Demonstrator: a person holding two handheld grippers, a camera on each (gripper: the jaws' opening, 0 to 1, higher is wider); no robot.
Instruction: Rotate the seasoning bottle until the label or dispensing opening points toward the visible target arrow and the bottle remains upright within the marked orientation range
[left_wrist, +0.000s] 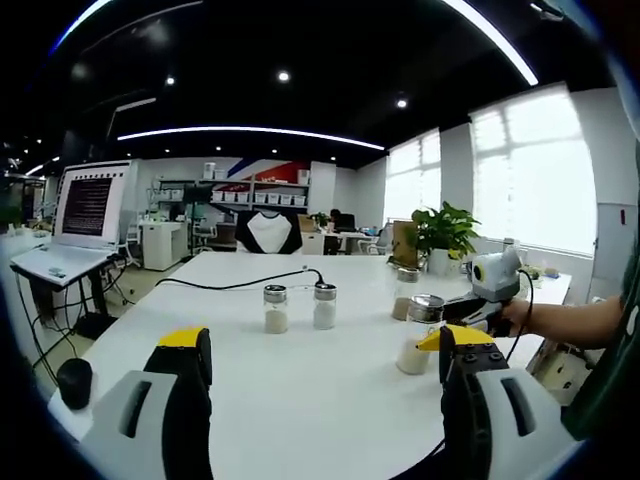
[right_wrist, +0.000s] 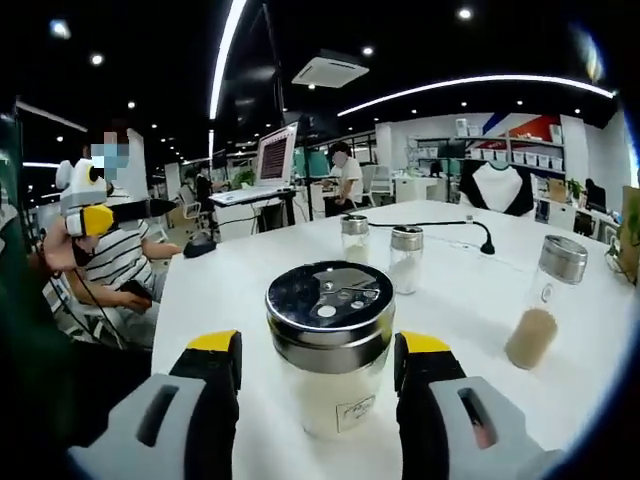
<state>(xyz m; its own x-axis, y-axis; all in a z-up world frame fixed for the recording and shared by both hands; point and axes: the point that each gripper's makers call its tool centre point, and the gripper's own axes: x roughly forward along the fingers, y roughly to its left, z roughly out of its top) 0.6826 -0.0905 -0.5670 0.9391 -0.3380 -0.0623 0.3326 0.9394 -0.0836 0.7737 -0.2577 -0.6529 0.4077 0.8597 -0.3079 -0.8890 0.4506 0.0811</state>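
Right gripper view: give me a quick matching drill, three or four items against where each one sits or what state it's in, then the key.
Items:
1. seasoning bottle
2. tan-filled bottle
3. pair of shakers
4. left gripper

Places or states:
A. raised off the table at the left edge of the view
B. standing apart toward the right side of the table
C. between the jaws of the right gripper, perforated lid facing up
D. side by side further back, near the black cable

Pairs: 1-C, 2-B, 3-D, 4-A
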